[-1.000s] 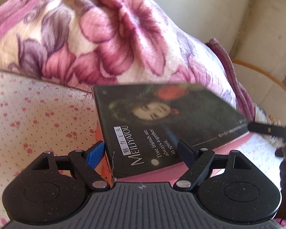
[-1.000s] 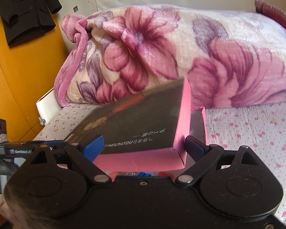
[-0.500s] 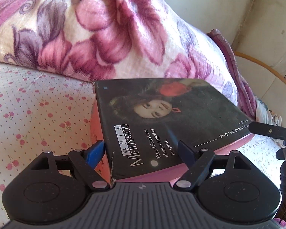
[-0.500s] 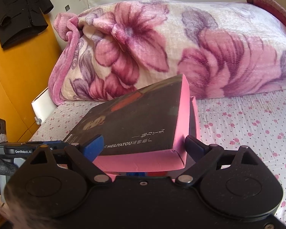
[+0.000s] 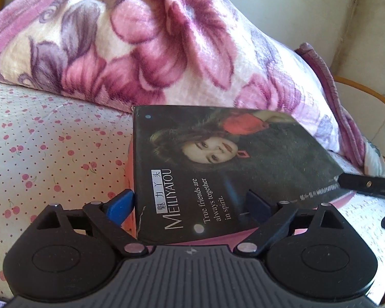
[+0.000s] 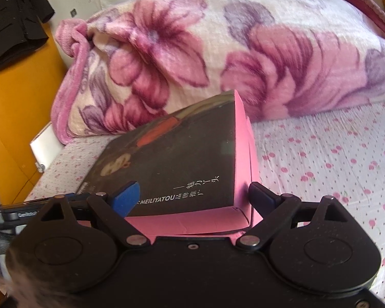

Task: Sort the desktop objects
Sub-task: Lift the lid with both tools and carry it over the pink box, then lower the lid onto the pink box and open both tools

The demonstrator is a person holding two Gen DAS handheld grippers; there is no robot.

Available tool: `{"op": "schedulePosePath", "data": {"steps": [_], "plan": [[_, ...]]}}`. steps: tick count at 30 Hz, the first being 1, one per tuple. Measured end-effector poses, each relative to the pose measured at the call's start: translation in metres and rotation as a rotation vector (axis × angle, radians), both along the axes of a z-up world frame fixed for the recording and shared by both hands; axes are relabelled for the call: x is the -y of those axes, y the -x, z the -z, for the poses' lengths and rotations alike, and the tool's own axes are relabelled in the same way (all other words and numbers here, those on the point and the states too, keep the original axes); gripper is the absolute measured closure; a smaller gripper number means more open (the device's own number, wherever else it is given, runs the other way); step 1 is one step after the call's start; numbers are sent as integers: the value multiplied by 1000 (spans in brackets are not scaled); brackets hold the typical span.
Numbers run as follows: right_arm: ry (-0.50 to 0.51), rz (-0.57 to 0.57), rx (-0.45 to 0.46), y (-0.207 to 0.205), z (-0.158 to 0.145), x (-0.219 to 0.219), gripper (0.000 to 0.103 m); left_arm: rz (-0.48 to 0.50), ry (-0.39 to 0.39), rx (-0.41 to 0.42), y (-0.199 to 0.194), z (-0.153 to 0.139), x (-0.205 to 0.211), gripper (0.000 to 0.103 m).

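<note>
A flat pink box (image 5: 243, 169) with a black printed lid reading MEILIYATOU is held level over the cherry-print bed sheet (image 5: 51, 154), just in front of a folded floral blanket (image 5: 146, 46). My left gripper (image 5: 188, 204) is shut on one end of it, blue pad at the lid's left edge. My right gripper (image 6: 195, 196) is shut on the opposite end of the box (image 6: 182, 164), with its pink side wall between the fingers. A finger of the right gripper (image 5: 367, 183) shows at the box's far corner in the left wrist view.
The floral blanket (image 6: 218, 59) lies along the back of the bed. An orange wall with a black jacket (image 6: 12, 20) is to the left. Open sheet (image 6: 333, 159) lies right of the box. A pale wall and an orange rim (image 5: 367, 95) are at the far right.
The box and both grippers have moved down and closer to the sheet, near the blanket's foot. Both grips are unchanged.
</note>
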State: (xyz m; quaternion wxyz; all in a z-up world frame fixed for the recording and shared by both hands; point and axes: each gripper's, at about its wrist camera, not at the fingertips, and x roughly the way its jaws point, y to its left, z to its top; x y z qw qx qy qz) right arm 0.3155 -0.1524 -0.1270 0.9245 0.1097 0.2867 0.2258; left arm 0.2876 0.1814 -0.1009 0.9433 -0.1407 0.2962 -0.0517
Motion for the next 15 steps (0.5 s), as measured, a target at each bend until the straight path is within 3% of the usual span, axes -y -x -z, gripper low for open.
{"op": "schedulePosePath", "data": {"steps": [5,15], "plan": [[33,17,34,-3,5,-2,10,-14,-48,13,2,-2,13,10],[126,25,164,-4,0,-5,16,60,-143,59,-5,-15,22,10]]}}
